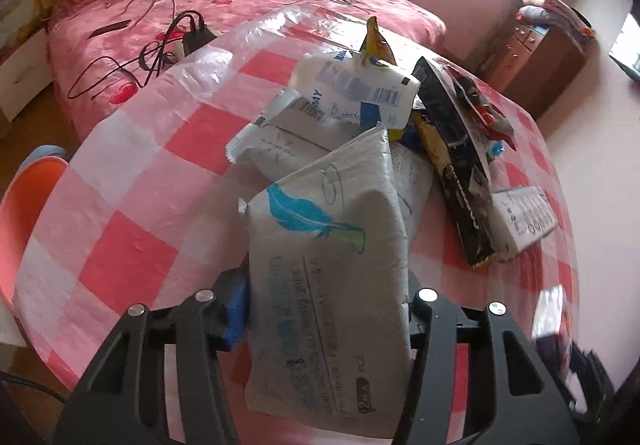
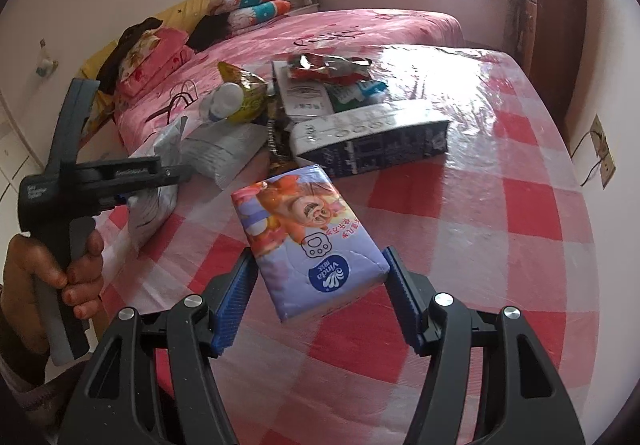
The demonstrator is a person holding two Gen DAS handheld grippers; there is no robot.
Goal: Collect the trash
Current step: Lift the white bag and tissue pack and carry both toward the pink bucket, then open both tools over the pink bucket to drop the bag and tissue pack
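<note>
1. The left gripper is clamped on a white wipes pack printed with a blue feather; the pack stands between its blue pads and fills the gap.
2. The right gripper grasps a purple tissue pack with a cartoon print, its ribbed pads pressed on both sides of the pack's near end.
3. Both packs are held above the checked table, close to the near edge.
4. The rest of the trash is heaped in the middle of the table: a dark snack bag, a white wrapper with a barcode, a long tissue box and a crumpled yellow bag.
5. The step in hand looks like the pick-up: each gripper has a piece secured.
6. No bin or bag shows in either view, so the next move likely calls for carrying both packs off the table to wherever trash is gathered, keeping both grips firm, since the soft packs could slip or sag.
</note>
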